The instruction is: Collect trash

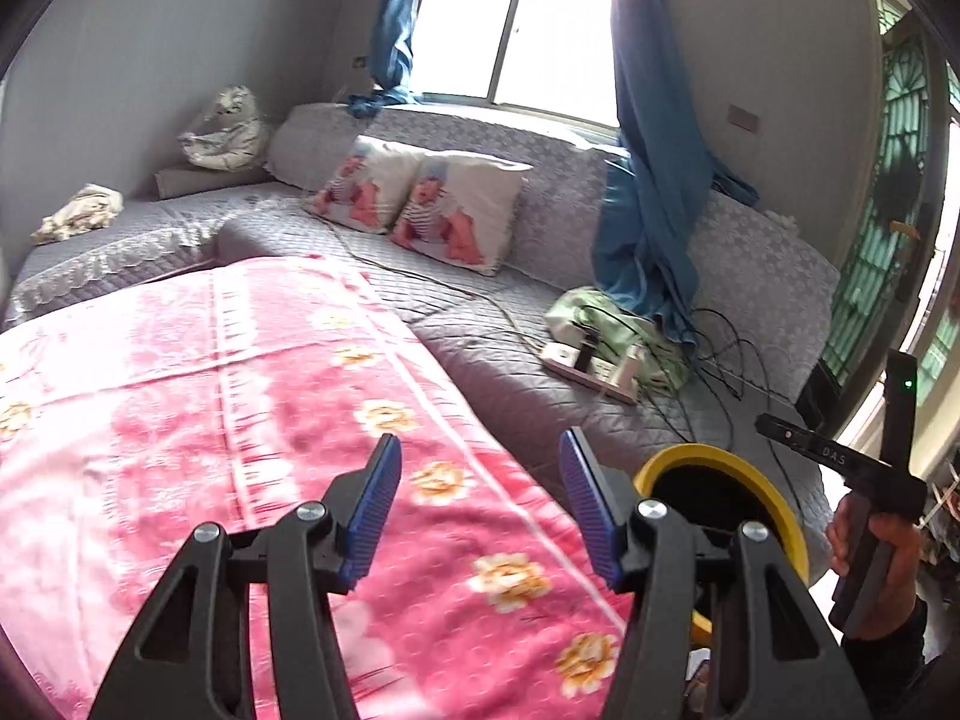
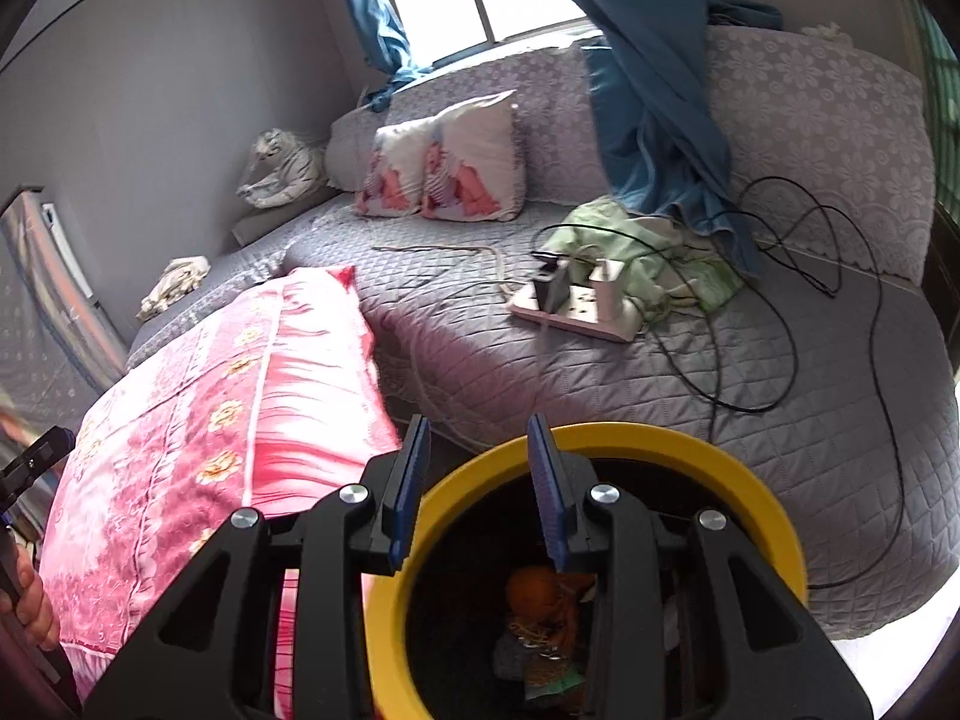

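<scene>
A yellow-rimmed black bin (image 2: 600, 438) stands below my right gripper (image 2: 478, 429), whose blue pads hang open over its mouth with nothing between them. Inside the bin lies trash, among it an orange wrapper (image 2: 534, 591). In the left wrist view my left gripper (image 1: 480, 447) is open and empty above a pink flowered blanket (image 1: 210, 420). The bin's rim (image 1: 720, 459) shows just right of it. A hand (image 1: 876, 546) grips the right gripper's handle at the far right.
A grey quilted corner sofa (image 2: 660, 420) runs behind the blanket. On it lie a power strip (image 2: 576, 306) with chargers, loose black cables (image 2: 798, 324), a green cloth (image 2: 636, 246), two picture cushions (image 1: 420, 204) and a crumpled cloth (image 1: 78, 213). A blue curtain (image 1: 654, 180) hangs onto the seat.
</scene>
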